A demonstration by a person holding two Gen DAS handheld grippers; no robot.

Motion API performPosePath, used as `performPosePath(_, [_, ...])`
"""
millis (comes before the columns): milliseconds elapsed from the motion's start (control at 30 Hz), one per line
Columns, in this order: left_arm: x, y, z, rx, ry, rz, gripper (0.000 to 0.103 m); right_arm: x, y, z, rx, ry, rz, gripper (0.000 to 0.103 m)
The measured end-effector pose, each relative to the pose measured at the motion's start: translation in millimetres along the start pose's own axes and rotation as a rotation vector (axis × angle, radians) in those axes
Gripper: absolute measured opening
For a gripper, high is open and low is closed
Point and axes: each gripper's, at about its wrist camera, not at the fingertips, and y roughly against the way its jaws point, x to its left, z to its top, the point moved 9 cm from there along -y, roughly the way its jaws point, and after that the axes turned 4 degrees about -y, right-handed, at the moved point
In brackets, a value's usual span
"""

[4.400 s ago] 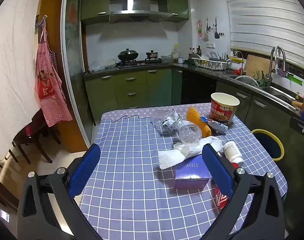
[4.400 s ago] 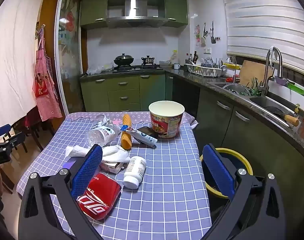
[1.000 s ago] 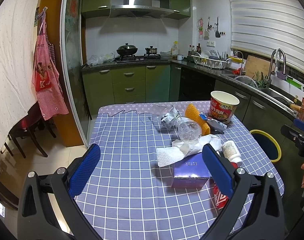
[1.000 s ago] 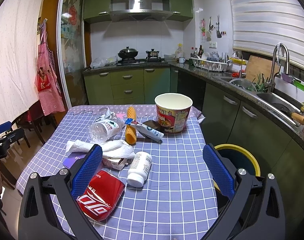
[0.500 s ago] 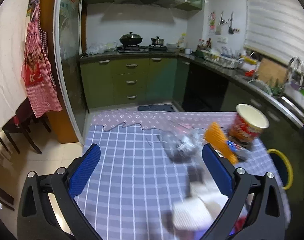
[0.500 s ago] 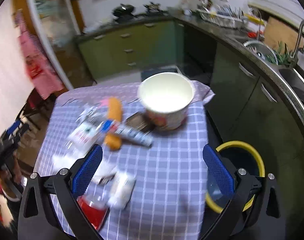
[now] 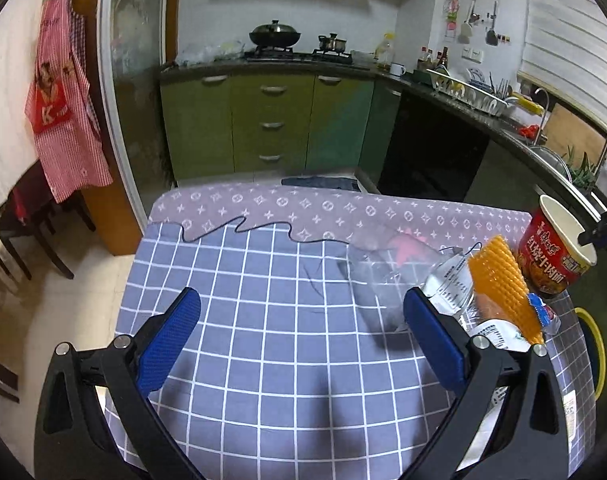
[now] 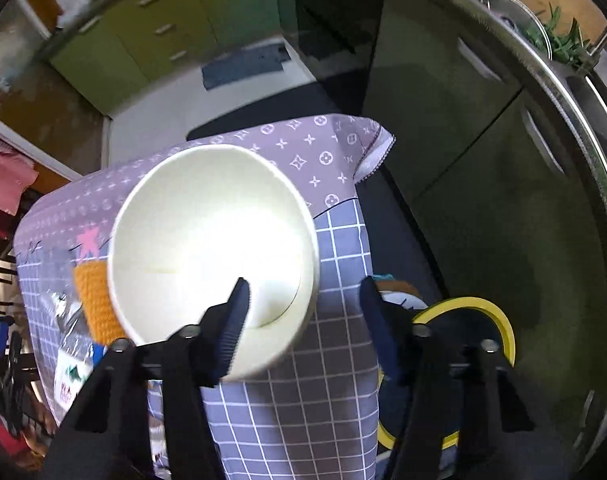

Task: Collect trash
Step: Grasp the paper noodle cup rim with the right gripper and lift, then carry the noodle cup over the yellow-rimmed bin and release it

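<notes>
The empty instant-noodle cup (image 8: 211, 240) stands at the table's far right corner; it shows as a red cup in the left wrist view (image 7: 555, 256). My right gripper (image 8: 303, 300) is open and straddles the cup's near rim: the left finger is inside the cup, the right finger outside. My left gripper (image 7: 303, 328) is open and empty above the checked tablecloth (image 7: 263, 320). A crushed clear bottle (image 7: 443, 284), an orange mesh sleeve (image 7: 499, 284) and a small wrapper (image 7: 543, 314) lie to its right.
A yellow-rimmed trash bin (image 8: 463, 344) stands on the floor just right of the table, also at the right edge of the left wrist view (image 7: 597, 352). Green cabinets (image 7: 271, 124), a counter and a sink (image 8: 551, 32) surround the table. A chair (image 7: 7, 236) is at far left.
My right gripper has dropped down and forward onto the noodle cup, and its jaws have narrowed around the rim. My left gripper has moved forward over the table, past the purple box and tissue.
</notes>
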Motion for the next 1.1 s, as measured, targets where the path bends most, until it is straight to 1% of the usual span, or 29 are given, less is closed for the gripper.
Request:
performPosePath(67, [5, -1, -2, 0.005, 0.016, 0.0, 0.097, -1, -10, 5, 0.024, 0.002, -0.028, 0.038])
performPosePath(133, [6, -2, -3, 0.006, 0.018, -0.001, 0.097, 0, -20, 6, 0.054, 0.003, -0.034, 0.03])
performPosePath(200, [6, -2, -4, 0.008, 0.019, -0.007, 0.097, 1, -28, 5, 0.079, -0.006, -0.024, 0.027])
performPosePath(267, [3, 0, -4, 0.007, 0.013, -0.01, 0.097, 3, -34, 3, 0.101, -0.02, -0.006, 0.016])
performPosePath(300, [2, 0, -4, 0.006, 0.008, -0.011, 0.097, 3, -37, 2, 0.109, -0.022, -0.001, 0.014])
performPosePath(333, [0, 0, -4, 0.005, 0.004, -0.01, 0.097, 2, -41, 2, 0.12, -0.029, 0.008, 0.008])
performPosePath(500, [-5, -1, -6, 0.013, -0.009, -0.013, 0.097, -5, -50, 3, 0.137, -0.068, 0.062, 0.006])
performPosePath(567, [-5, 0, -6, 0.012, -0.01, -0.015, 0.097, -7, -48, 6, 0.125, -0.079, 0.083, 0.004])
performPosePath(633, [-4, 2, -5, 0.002, -0.009, -0.014, 0.097, -11, -38, 7, 0.107, -0.085, 0.107, 0.005])
performPosePath(733, [-5, 3, -5, -0.003, -0.013, -0.011, 0.097, -26, -8, 4, 0.067, -0.103, 0.144, 0.004])
performPosePath(800, [-6, 3, -6, 0.0, -0.017, -0.016, 0.097, -46, 18, -1, 0.027, -0.121, 0.142, 0.004])
performPosePath(900, [-10, 5, -7, -0.002, -0.03, -0.017, 0.097, -92, 50, -21, -0.002, -0.163, 0.109, 0.004])
performPosePath(933, [-11, 6, -6, -0.004, -0.034, -0.018, 0.097, -119, 56, -33, -0.003, -0.189, 0.08, 0.004])
performPosePath(1033, [-15, 11, -6, -0.014, -0.044, -0.028, 0.097, -172, 55, -65, 0.013, -0.262, 0.041, 0.004])
performPosePath(1100, [-17, 15, -5, -0.026, -0.051, -0.03, 0.097, -212, 36, -87, 0.033, -0.322, 0.013, 0.004])
